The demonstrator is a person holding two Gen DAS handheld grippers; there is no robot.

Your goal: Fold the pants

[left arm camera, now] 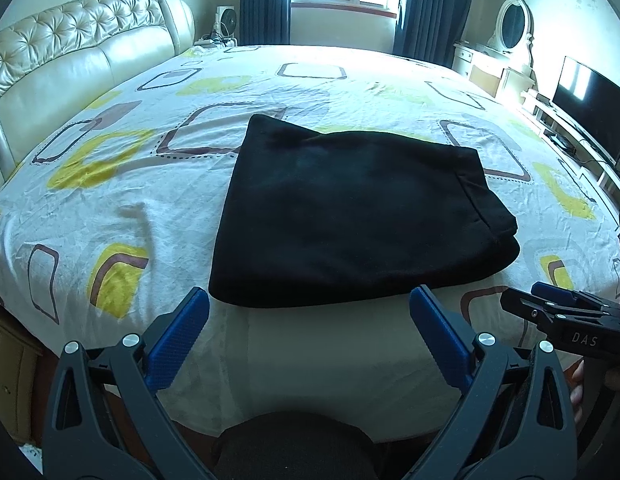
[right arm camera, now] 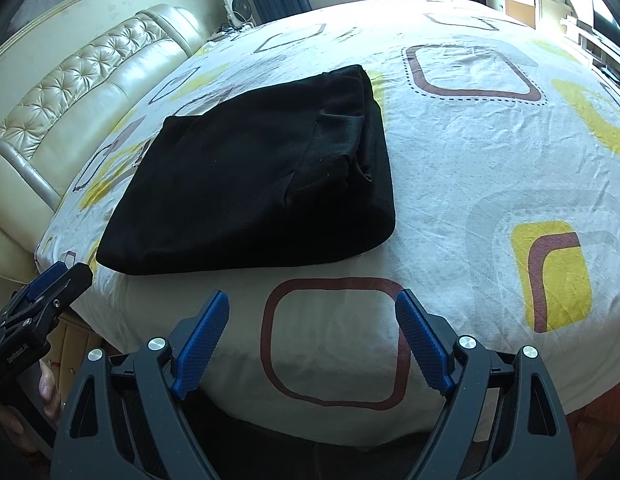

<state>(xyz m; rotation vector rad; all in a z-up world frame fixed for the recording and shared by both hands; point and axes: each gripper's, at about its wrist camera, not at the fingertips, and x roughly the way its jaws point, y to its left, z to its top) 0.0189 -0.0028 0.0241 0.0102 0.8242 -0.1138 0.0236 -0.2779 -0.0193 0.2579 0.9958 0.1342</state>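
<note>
Folded black pants (left arm camera: 349,216) lie on the bed (left arm camera: 349,80), both the left gripper (left arm camera: 310,304) and right gripper (right arm camera: 311,308) gaping wide and empty just short of them, inner layers hidden.

Only 1 clear text: "DAS", white caps w/ wide letter spacing, on the black body of the right gripper (left arm camera: 549,304) as seen at the right edge of the left wrist view. 2nd marking: a small line of white print on the black body of the left gripper (right arm camera: 60,280), low left in the right wrist view, too small and blurred to read. No other lettering, brand or number legible; the bedsheet (right arm camera: 469,152) carries only shapes, no text.
</note>
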